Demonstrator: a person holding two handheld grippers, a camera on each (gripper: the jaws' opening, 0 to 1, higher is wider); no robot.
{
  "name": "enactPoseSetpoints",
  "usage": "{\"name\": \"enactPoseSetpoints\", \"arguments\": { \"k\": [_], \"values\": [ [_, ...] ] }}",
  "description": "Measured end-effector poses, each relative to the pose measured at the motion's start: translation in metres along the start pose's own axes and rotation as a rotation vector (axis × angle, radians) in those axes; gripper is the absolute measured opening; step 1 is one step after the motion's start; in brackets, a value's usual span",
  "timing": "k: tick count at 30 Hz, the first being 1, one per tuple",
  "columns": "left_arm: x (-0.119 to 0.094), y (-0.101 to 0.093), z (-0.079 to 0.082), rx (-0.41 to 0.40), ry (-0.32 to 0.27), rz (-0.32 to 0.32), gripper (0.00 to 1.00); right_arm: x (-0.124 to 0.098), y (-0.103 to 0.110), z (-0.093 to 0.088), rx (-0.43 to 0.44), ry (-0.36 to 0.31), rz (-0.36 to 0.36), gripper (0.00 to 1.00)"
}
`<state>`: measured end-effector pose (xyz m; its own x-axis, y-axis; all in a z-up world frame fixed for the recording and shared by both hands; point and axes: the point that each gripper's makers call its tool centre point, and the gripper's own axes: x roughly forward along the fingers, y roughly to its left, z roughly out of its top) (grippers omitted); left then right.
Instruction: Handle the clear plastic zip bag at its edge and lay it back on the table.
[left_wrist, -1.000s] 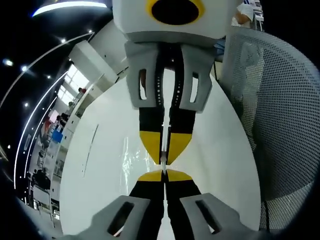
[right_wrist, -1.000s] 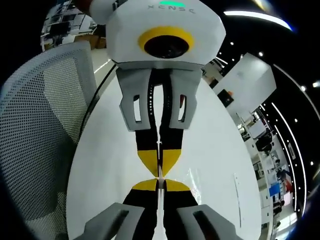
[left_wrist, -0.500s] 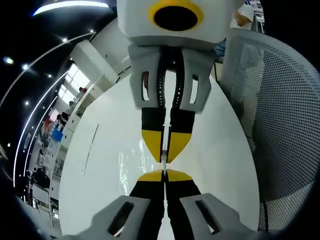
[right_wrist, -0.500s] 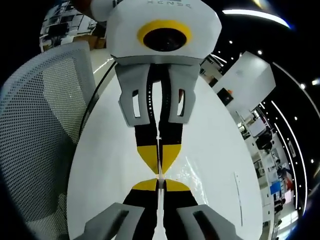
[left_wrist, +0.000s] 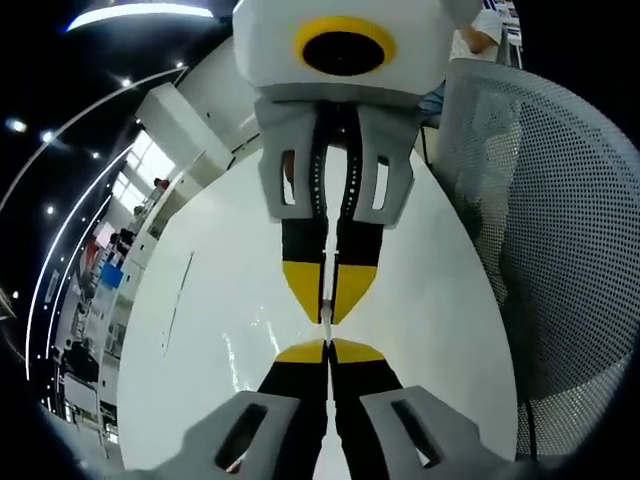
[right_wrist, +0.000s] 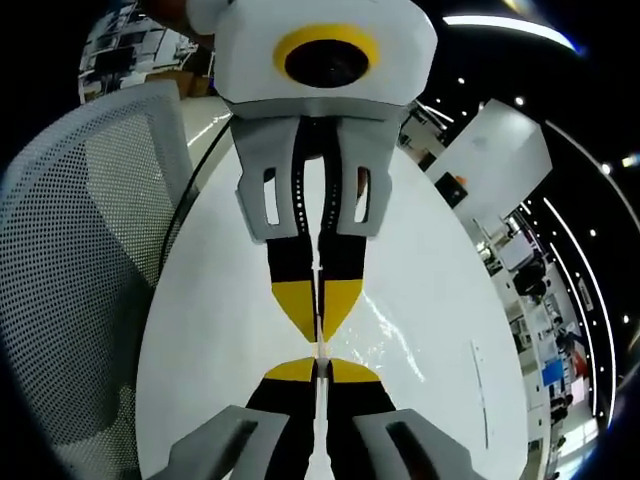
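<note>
In the left gripper view, the left gripper (left_wrist: 328, 347) and right gripper (left_wrist: 328, 312) meet tip to tip at frame centre, each pressed together on the clear zip bag's edge (left_wrist: 327, 300), which runs vertically between them, glinting sheet (left_wrist: 250, 345) trailing lower left just over the white table (left_wrist: 210, 330).

The clear zip bag (left_wrist: 262, 345) is stretched taut by its edge above the white table, glinting.

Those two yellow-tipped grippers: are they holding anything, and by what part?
Both, left gripper and right gripper, pinch the clear plastic zip bag along one thin edge, tips nearly meeting.
</note>
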<state>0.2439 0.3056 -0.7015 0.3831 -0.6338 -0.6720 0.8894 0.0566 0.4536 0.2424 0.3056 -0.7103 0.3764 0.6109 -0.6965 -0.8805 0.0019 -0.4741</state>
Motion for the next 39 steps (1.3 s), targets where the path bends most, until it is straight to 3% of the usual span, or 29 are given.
{"name": "enactPoseSetpoints", "arguments": {
  "k": [7, 29, 39],
  "values": [
    [-0.004, -0.002, 0.011, -0.006, -0.040, -0.006, 0.00, 0.004, 0.003, 0.001, -0.009, 0.005, 0.011, 0.00],
    [-0.006, 0.000, 0.008, 0.017, -0.013, 0.001, 0.00, 0.001, 0.001, -0.001, 0.012, 0.002, -0.003, 0.00],
    [-0.008, -0.001, 0.006, 0.011, -0.008, -0.003, 0.00, 0.000, 0.001, -0.010, 0.025, 0.015, -0.007, 0.00]
  ]
}}
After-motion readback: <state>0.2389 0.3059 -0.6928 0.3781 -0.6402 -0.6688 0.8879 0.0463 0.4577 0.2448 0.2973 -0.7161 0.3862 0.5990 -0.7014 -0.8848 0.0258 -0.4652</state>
